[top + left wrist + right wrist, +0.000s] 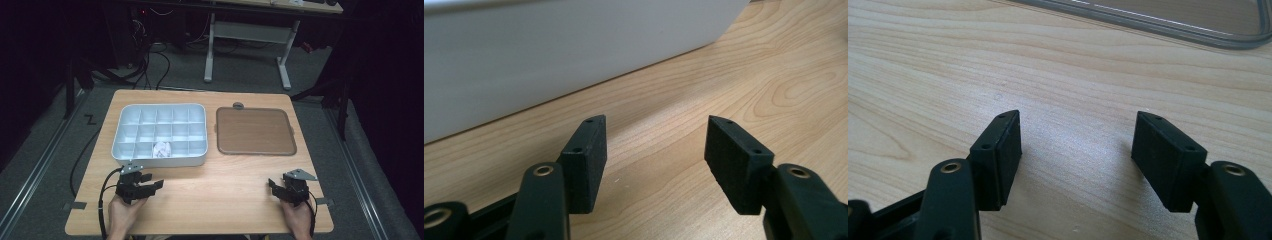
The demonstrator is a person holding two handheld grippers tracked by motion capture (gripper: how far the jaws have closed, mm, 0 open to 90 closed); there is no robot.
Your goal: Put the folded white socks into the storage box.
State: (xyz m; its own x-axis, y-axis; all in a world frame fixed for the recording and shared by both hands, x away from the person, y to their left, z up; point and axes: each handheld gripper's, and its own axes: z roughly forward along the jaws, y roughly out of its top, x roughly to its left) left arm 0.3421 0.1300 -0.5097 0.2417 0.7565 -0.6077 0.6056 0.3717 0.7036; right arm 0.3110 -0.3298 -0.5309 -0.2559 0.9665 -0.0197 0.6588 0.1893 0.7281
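left gripper (150, 185): we see jaws spread wide with bare wood between them, nothing held; it sits low over the tabletop (225, 185), just short of the tray's near wall.
right gripper (278, 187): we see jaws spread wide, nothing between them; near the front right of the tabletop, well apart from the lid.
compartment tray (199, 161): white, rear left of the tabletop; we see a crumpled white piece (161, 148) in a front-row cell.
lid (255, 131): brown, flat, just right of the tray.
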